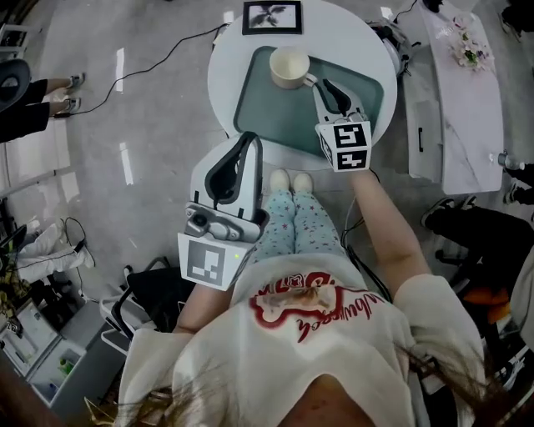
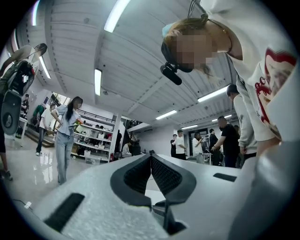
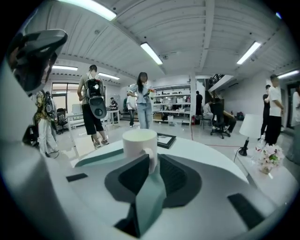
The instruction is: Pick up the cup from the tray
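Head view: cup (image 1: 289, 67), cream, stands upright at the far left corner of a teal tray (image 1: 259, 108) on a round white worktop (image 1: 229, 75), handle twd the right. Right gripper (image 1: 321, 86) reaches in over the tray, jaw tips at the cup handle. Left gripper (image 1: 249, 140) is held low, near the person's body, off the worktop edge and well apart from the cup. Framed picture (image 1: 272, 17) sits at the worktop's far edge, beyond the tray. Marble side table (image 1: 467, 108) w/ flowers (image 1: 465, 42) is off to the right.

Left gripper view: left gripper (image 2: 151, 155) has its jaws pressed together at the tips, nothing btwn them. Camera looks up at ceiling lights and the person in a white top (image 2: 262, 93) leaning over. Other people and shelving (image 2: 91, 136) are in the bkgd.

Right gripper view: right gripper (image 3: 153, 159) has its jaws drawn in narrow, pinching the handle of the cup (image 3: 138, 143), one tip on each side of it. Cup base rests on the tray (image 3: 98, 157), cup upright. Framed picture (image 3: 166, 139) lies just behind the cup on the worktop (image 3: 206, 157). Lamp (image 3: 251, 126) and flowers (image 3: 267, 159) are at right, people in the room beyond.
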A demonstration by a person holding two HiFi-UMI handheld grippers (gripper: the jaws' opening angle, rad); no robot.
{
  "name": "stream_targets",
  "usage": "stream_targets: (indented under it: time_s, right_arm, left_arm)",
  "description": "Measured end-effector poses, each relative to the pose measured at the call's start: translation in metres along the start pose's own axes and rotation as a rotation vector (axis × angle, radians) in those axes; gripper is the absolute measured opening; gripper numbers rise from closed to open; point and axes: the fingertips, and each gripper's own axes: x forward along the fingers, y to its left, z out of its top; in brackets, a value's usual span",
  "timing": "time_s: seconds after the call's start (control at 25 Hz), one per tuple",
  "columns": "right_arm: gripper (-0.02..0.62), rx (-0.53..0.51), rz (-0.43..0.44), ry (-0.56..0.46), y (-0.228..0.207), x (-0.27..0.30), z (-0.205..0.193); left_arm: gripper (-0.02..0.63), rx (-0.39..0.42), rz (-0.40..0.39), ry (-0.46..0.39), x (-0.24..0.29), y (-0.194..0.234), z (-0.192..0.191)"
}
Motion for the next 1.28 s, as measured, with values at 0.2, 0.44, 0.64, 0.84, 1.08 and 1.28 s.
stream_targets:
  time_s: [0.2,0.44,0.64,0.84,1.08,1.28]
  right_arm:
    - [0.067,0.064,-0.016,-0.035,0.003,-0.006,0.003]
    - [0.08,0.021,-0.023,0.027,0.003,0.025,-0.015]
    - [0.078,0.016,-0.051,0.009,-0.007,0.042,-0.014]
    - [0.063,0.05,-0.092,-0.014,-0.015,0.042,-0.01]
    - [0.052,0.124,-0.105,-0.071,-0.013,0.041,0.006]
    - [0.049,0.21,-0.106,-0.072,-0.016,0.033,0.017]
  left_arm:
    - [0.014,-0.009,0.011,0.042,-0.005,0.003,-0.013]
    - [0.014,-0.02,0.014,0.065,-0.005,0.008,-0.026]
    - [0.014,-0.048,0.021,0.088,-0.004,0.014,-0.034]
    - [0.014,-0.042,0.016,0.097,-0.005,0.017,-0.039]
    - [0.014,-0.048,0.004,0.108,-0.002,0.019,-0.042]
    - [0.014,-0.054,-0.006,0.104,0.001,0.017,-0.038]
